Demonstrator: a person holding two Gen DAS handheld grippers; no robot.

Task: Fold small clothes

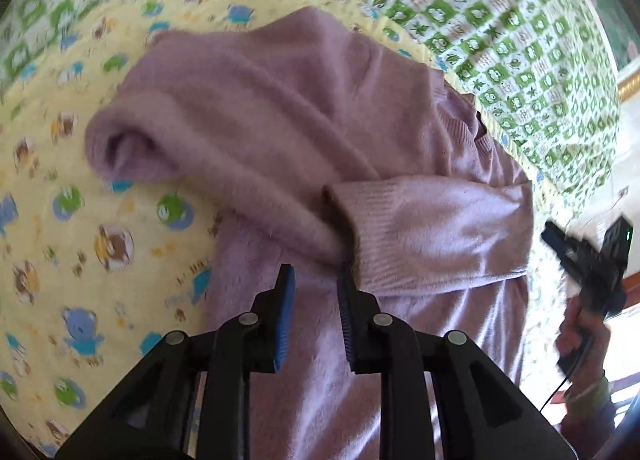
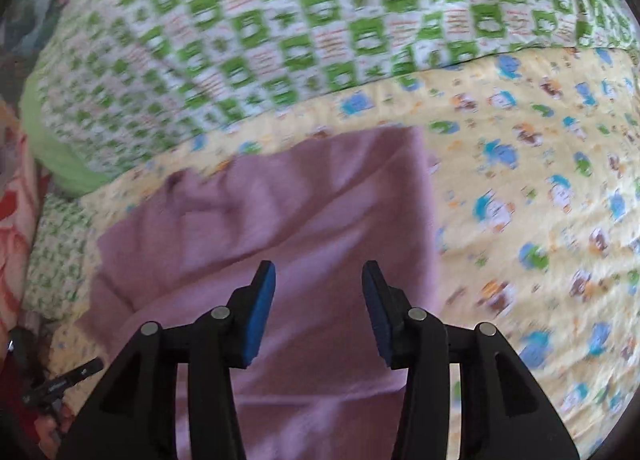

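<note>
A fuzzy lilac sweater [image 1: 320, 120] lies on a yellow cartoon-print blanket [image 1: 80, 220], with one sleeve bent across its body and a ribbed cuff [image 1: 420, 228] lying over the middle. My left gripper [image 1: 316, 276] hovers just over the sweater by that cuff. Its blue pads stand a narrow gap apart with nothing pinched between them. In the right wrist view my right gripper [image 2: 318, 268] is open above a flat part of the sweater [image 2: 280, 220], its jaws empty. The right gripper [image 1: 560, 240] also shows at the right edge of the left wrist view, held by a hand [image 1: 580, 336].
A green-and-white checked quilt [image 2: 280, 20] is bunched along the far side of the blanket [image 2: 540, 200] and also shows as the quilt [image 1: 480, 0] in the left wrist view. Red and orange fabric [image 2: 16, 220] lies at the left edge.
</note>
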